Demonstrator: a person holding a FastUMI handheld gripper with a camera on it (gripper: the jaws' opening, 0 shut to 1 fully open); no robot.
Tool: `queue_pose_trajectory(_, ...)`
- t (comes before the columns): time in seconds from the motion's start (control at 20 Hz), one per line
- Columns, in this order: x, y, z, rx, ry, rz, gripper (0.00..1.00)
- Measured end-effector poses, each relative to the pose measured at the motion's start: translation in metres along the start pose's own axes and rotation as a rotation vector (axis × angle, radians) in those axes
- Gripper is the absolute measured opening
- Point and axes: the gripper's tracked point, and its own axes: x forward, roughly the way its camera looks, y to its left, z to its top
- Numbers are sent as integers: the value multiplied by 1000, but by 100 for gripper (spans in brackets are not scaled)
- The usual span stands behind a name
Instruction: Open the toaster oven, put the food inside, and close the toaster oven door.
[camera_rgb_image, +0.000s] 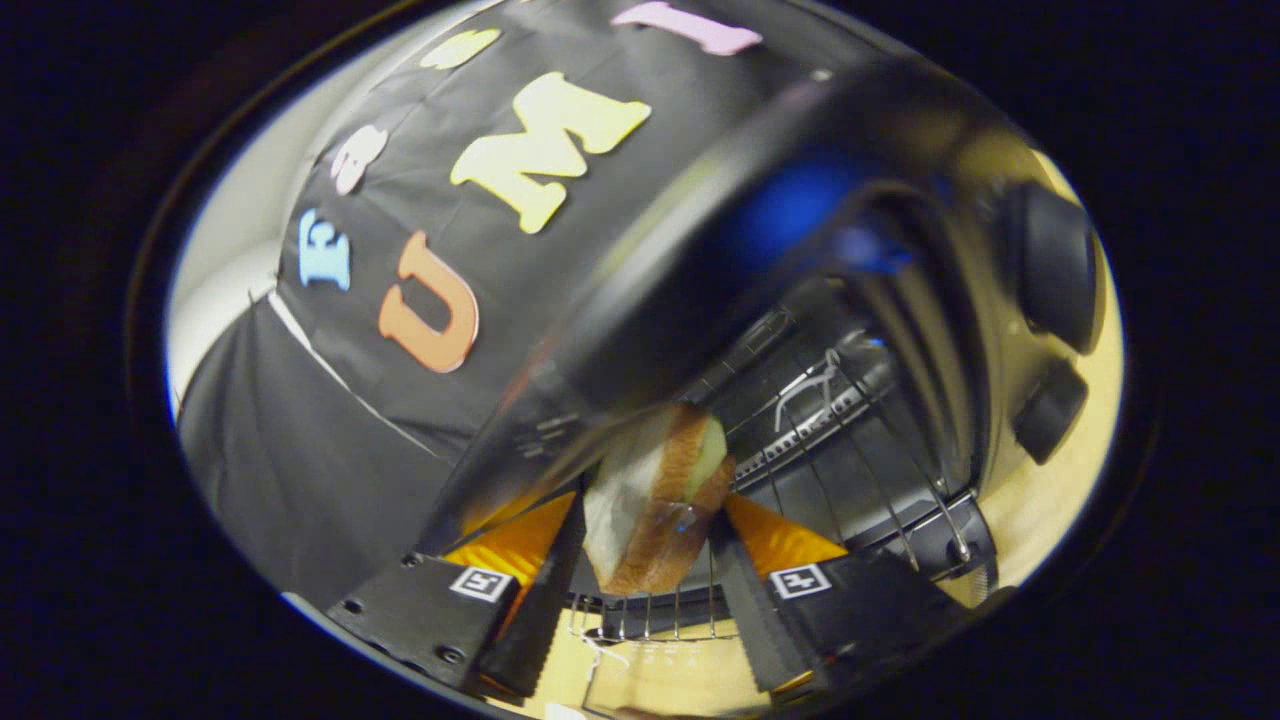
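Since the view is rolled hard, take sides loosely: toaster oven looms large just beyond the claw, door open, cavity exposed, two dark knobs on its right panel. Wire rack sits inside, running out toward the near edge. Light wooden desk under it all.

Sandwich is between the fingers, at the mouth of the oven, over the rack's near end. Claw looks clamped on it, one finger each side against the bread faces.

Handling, my read: light, soft, crushable. Bread will dent, and the filling (pale green layer near the crust) could slide out if squeezed hard or tilted. Grip across the flat faces, mid-height, minimal force. Crust is the stiffest part. Set it flat on the rack wires before letting go.
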Motion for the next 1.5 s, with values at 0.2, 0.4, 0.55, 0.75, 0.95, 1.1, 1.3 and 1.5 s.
queue_pose_trajectory(0.2,0,8,-6,-223,13,-96,100)
queue_pose_trajectory(0.4,-25,0,15,-380,-82,-223,100)
queue_pose_trajectory(0.55,-49,9,27,-516,-117,-270,100)
queue_pose_trajectory(0.75,-86,28,18,-582,-147,-266,100)
queue_pose_trajectory(0.95,-121,13,-13,-542,-133,-303,100)
queue_pose_trajectory(1.1,-135,2,-49,-585,-87,-319,100)
queue_pose_trajectory(1.3,-145,-22,-99,-585,-8,-361,100)
queue_pose_trajectory(1.5,-149,-29,-143,-552,58,-343,100)
